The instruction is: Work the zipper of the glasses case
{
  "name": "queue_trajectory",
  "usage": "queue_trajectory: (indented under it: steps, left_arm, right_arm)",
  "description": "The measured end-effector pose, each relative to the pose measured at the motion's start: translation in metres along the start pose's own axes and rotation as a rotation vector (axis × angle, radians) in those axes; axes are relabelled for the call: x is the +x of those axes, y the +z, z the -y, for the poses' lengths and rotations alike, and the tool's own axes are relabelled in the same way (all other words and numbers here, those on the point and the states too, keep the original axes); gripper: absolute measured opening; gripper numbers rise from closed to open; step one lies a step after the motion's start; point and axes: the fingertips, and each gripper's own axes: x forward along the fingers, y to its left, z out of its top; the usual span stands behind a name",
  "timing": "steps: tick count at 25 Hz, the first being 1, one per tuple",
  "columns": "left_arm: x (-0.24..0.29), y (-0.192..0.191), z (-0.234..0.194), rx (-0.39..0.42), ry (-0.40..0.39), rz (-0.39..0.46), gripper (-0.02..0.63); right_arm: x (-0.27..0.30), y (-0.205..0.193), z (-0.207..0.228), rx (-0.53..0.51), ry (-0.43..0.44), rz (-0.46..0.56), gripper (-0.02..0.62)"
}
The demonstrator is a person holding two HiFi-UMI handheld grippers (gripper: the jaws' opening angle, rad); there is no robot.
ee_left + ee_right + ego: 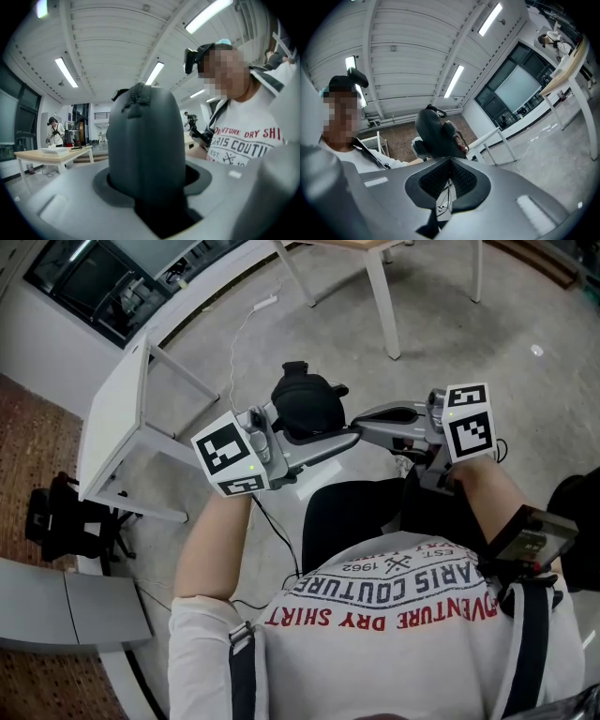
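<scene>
The black glasses case (305, 404) stands upright between the fingers of my left gripper (323, 437), which is shut on its lower part. In the left gripper view the case (145, 140) fills the middle, its zipper (136, 101) running over the rounded top, with the left gripper (152, 187) clamped round its base. My right gripper (364, 418) points at the case from the right, just beside it. Its pads (461, 180) meet with nothing between them, so the right gripper (450, 176) is shut. Beyond its tips the case (433, 133) shows, a little apart.
A white table (112, 418) stands on the concrete floor to the left, and white table legs (380, 296) at the top. A cable (246, 324) lies on the floor. A black stand (66, 517) sits at the far left. A distant person (55, 131) stands by a wooden table (47, 154).
</scene>
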Motion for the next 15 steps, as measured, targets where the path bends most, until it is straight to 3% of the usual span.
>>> queue_trajectory:
  steps: [15]
  left_arm:
    - [-0.01,0.015,-0.014,-0.158,-0.005,0.182,0.245]
  right_arm:
    - [-0.001,0.003,-0.001,0.019,0.02,0.032,0.0]
